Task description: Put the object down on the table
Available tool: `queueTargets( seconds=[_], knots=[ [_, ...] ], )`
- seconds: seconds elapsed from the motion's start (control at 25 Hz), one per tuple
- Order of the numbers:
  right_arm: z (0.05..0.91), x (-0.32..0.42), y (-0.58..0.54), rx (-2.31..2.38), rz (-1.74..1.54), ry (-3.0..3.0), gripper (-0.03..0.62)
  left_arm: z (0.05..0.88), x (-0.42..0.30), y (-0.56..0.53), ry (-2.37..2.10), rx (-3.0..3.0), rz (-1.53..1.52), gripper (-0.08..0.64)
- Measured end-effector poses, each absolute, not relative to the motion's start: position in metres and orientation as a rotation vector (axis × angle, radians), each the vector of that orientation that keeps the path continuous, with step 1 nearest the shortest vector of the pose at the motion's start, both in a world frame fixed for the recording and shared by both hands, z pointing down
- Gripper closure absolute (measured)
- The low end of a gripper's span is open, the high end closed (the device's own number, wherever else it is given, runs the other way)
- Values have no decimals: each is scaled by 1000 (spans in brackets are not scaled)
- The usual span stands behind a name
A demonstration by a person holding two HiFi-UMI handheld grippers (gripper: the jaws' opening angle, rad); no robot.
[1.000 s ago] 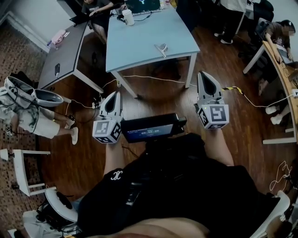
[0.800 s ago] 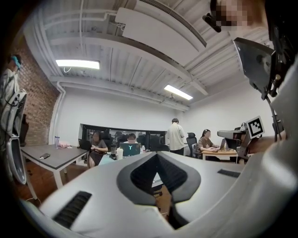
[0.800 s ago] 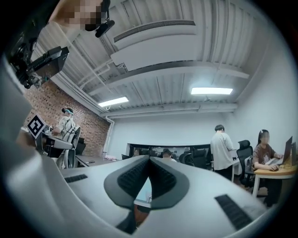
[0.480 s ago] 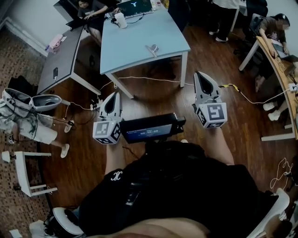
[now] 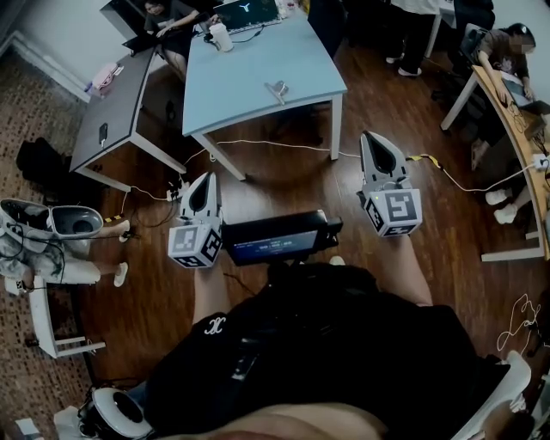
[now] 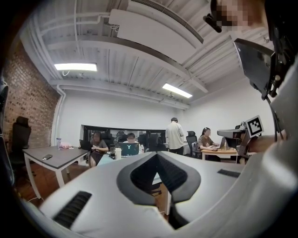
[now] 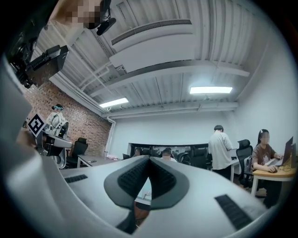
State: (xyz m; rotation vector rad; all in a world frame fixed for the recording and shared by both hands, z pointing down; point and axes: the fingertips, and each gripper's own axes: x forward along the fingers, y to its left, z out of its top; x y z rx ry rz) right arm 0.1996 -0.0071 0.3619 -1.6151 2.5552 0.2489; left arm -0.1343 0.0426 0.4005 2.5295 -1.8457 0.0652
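Fingers [image 6: 139, 174] together: left gripper [image 5: 210, 177], right gripper [image 5: 372, 137] | blue table [image 5: 258, 77] edge ahead | floor [image 5: 284, 185] between

Dim, fisheye-bent frames under bright ceiling strip lights [image 6: 76, 67], corners perhaps vignetted black.

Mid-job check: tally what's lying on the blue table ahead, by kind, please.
Laptop: 1
White cup: 1
Black cable: 1
Small grey object: 1
Total: 4; bits at the far edge are too small to tell.
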Motion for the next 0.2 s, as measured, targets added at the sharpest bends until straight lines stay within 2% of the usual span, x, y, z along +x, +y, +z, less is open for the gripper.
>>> queueTargets(
  seconds=[0.2],
  knots=[
    [359, 204, -6, -1607, 257, 2558, 617, 400, -129, 46, -1839, 2530, 75, 561]
  ],
)
